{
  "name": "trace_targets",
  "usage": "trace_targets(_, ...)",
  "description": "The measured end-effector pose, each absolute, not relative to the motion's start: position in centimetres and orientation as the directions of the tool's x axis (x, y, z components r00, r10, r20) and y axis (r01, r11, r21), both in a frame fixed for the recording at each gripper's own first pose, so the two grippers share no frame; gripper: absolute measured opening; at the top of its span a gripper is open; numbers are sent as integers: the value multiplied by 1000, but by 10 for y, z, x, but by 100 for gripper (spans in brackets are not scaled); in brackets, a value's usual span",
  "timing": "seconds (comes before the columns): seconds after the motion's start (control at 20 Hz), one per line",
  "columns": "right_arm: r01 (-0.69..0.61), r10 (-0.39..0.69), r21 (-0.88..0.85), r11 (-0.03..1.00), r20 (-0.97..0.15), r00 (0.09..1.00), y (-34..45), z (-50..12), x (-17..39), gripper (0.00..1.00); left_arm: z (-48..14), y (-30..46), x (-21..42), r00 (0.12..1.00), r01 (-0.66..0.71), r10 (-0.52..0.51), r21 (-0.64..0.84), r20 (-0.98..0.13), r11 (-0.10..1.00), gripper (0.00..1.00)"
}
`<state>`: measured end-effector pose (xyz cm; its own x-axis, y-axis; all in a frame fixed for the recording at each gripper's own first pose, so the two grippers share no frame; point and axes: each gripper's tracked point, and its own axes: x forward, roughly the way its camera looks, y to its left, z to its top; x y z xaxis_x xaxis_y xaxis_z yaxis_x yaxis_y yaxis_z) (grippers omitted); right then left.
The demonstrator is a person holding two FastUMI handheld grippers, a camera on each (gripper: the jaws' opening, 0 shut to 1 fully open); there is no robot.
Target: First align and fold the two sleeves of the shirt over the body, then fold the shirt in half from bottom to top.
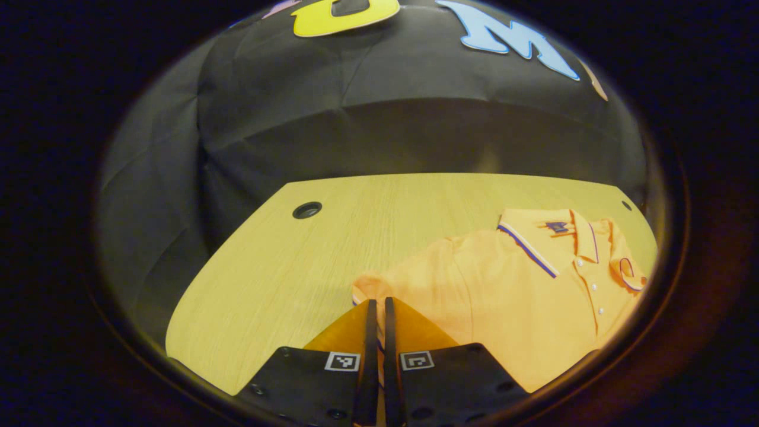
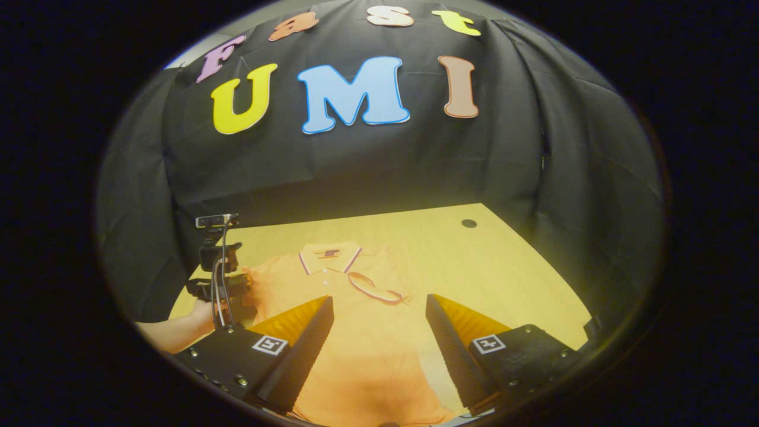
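An orange polo shirt (image 1: 510,296) lies flat on the wooden table (image 1: 284,267), collar (image 1: 533,246) toward the booth wall. My left gripper (image 1: 378,303) is shut on the cuff edge of the shirt's near sleeve (image 1: 379,284), with fabric pinched between the fingers. In the right gripper view the shirt (image 2: 367,350) lies below my right gripper (image 2: 379,299), which hovers open above the body. The other sleeve (image 2: 376,290) is folded across the chest, its trimmed cuff just beyond the fingertips. The left gripper (image 2: 220,284) and the hand (image 2: 178,332) holding it sit at the shirt's left side.
The table has a cable hole (image 1: 307,210) near its far corner, and another hole (image 2: 469,223) appears in the right gripper view. Bare wood (image 2: 510,267) lies to the right of the shirt. Black cloth walls the booth behind the table.
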<state>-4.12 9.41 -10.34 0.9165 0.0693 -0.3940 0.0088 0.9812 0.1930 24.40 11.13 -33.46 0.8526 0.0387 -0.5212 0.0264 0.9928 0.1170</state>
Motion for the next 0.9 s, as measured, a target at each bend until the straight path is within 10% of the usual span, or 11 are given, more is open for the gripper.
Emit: trace_targets(0.9, 89, 20, 224, 971, -446, 895, 90, -136, -35, 97, -315, -20, 239, 846, 320, -186, 197, -500, 927, 11)
